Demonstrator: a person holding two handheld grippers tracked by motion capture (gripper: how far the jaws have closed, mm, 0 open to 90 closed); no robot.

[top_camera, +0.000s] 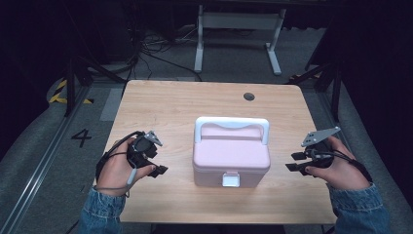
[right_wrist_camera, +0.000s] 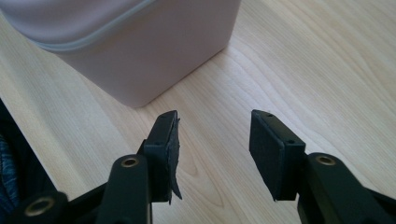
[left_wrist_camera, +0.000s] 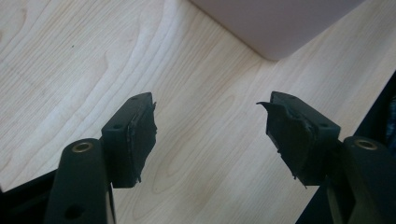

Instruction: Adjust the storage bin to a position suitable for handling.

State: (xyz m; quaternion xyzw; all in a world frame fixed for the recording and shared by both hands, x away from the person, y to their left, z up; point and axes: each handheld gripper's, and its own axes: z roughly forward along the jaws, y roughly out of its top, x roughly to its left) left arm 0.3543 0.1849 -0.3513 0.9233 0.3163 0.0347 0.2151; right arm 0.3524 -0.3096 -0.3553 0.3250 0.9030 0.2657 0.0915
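A pink lidded box (top_camera: 231, 156) with a white handle (top_camera: 232, 125) and a white front latch (top_camera: 231, 180) sits shut in the middle of the wooden table (top_camera: 160, 109). My left gripper (top_camera: 157, 157) is held open to the box's left, a short gap away. My right gripper (top_camera: 295, 161) is open to the box's right, also apart from it. In the left gripper view a corner of the box (left_wrist_camera: 275, 23) lies beyond the empty left gripper (left_wrist_camera: 210, 126). The right gripper view shows the box's lower corner (right_wrist_camera: 135, 51) just ahead of the empty right gripper (right_wrist_camera: 215, 140).
A round cable hole (top_camera: 249, 96) sits near the table's far edge. Behind the table stand a white desk frame (top_camera: 238, 29) and cables on the floor. A floor mark "4" (top_camera: 81, 137) lies to the left.
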